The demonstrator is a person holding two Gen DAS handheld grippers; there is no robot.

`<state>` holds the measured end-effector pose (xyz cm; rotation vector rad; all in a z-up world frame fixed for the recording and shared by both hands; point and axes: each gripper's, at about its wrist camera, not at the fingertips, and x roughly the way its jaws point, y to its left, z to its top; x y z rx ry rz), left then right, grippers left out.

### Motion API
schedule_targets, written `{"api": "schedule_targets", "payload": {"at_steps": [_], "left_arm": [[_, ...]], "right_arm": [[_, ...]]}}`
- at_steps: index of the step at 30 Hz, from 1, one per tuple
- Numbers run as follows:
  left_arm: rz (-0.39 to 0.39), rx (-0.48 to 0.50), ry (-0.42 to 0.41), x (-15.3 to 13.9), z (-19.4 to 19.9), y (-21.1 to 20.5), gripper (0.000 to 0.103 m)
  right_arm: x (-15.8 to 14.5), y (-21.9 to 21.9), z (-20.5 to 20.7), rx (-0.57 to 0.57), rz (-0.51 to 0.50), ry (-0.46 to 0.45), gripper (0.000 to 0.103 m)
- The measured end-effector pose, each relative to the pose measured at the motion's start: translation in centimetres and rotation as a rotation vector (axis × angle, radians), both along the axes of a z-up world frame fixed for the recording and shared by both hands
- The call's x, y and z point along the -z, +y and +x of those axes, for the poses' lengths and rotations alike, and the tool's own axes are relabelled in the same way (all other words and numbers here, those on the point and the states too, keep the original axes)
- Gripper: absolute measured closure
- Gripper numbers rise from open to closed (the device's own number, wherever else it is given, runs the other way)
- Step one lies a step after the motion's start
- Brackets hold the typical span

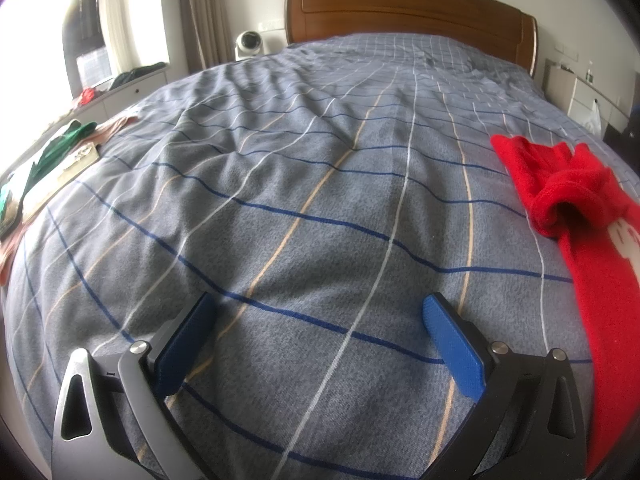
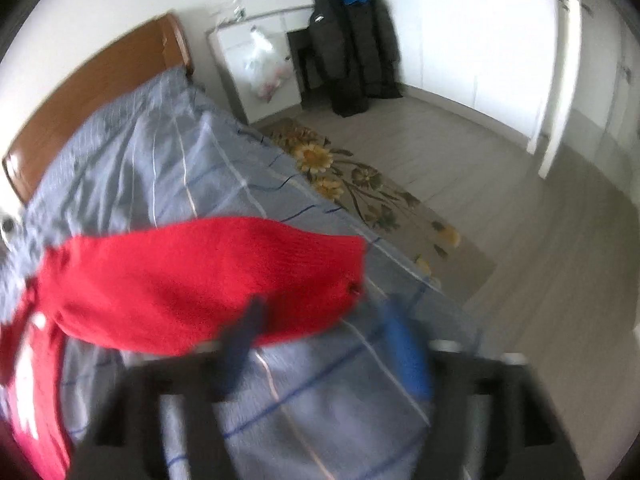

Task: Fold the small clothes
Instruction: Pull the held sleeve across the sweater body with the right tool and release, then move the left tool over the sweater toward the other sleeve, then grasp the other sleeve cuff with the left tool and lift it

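Red knitted garment (image 1: pixel 576 208) was seen spread along the right side of a grey checked bedspread (image 1: pixel 304 184), partly bunched. The left gripper (image 1: pixel 320 316) was held wide apart above bare cover; the right gripper (image 2: pixel 324 320), blurred, was spread at the garment's edge.

One red garment (image 1: pixel 576 200), two grippers (image 1: pixel 320 332)

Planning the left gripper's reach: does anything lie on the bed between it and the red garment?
Nothing visible does. The left gripper is open over bare checked bedspread, and the red garment lies to its right with only bedspread between. The green clothes lie far on the opposite side.
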<state>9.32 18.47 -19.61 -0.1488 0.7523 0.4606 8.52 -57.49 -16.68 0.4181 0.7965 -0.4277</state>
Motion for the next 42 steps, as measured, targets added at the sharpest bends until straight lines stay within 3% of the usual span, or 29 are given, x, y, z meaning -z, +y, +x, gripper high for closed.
{"api": "schedule_targets", "payload": {"at_steps": [5, 10, 15, 17, 21, 25, 27, 30, 31, 33, 36, 39, 42], "left_arm": [[0.004, -0.003, -0.002, 0.0, 0.0, -0.1, 0.000], [-0.015, 0.004, -0.020, 0.0, -0.2, 0.1, 0.000], [-0.086, 0.049, -0.004, -0.3, -0.6, 0.6, 0.000], [-0.152, 0.086, 0.009, -0.8, -0.7, 0.8, 0.000], [-0.206, 0.051, 0.063, -0.7, -0.4, 1.0, 0.000], [-0.173, 0.026, 0.160, -1.6, 0.4, 0.2, 0.002], [-0.125, 0.032, 0.115, -4.2, 0.4, -1.5, 0.002], [-0.079, 0.217, -0.037, -10.1, 2.4, -6.3, 0.001], [-0.085, 0.305, -0.058, -11.8, 3.8, -8.2, 0.000], [-0.112, 0.534, -0.024, -14.2, 8.3, -13.3, 0.000], [-0.047, 0.715, 0.090, -13.7, 13.1, -19.5, 0.001], [0.165, 0.836, 0.211, -10.4, 16.4, -25.9, 0.004], [0.343, 0.921, 0.277, -7.0, 17.5, -30.1, 0.019]], "right_arm": [[-1.7, 1.2, -4.3, 0.018, -0.030, -0.045, 0.030], [-2.8, 6.7, -8.7, -0.130, -0.038, -0.123, 0.029], [-1.2, 12.1, -11.7, -0.247, -0.025, -0.148, 0.028], [-0.2, 13.6, -12.3, -0.277, -0.026, -0.141, 0.028], [1.8, 15.4, -12.7, -0.332, 0.004, -0.105, 0.028], [1.8, 15.8, -12.1, -0.362, 0.013, -0.120, 0.028], [2.0, 15.9, -12.1, -0.368, 0.020, -0.120, 0.028], [1.9, 16.1, -12.3, -0.372, 0.017, -0.131, 0.028], [1.8, 16.3, -12.2, -0.375, 0.013, -0.135, 0.028], [1.6, 16.7, -11.9, -0.389, 0.006, -0.139, 0.028], [1.8, 17.1, -11.4, -0.408, 0.014, -0.133, 0.028], [1.9, 17.0, -11.4, -0.402, 0.036, -0.134, 0.028], [1.6, 16.7, -11.7, -0.397, 0.051, -0.143, 0.028]]}}
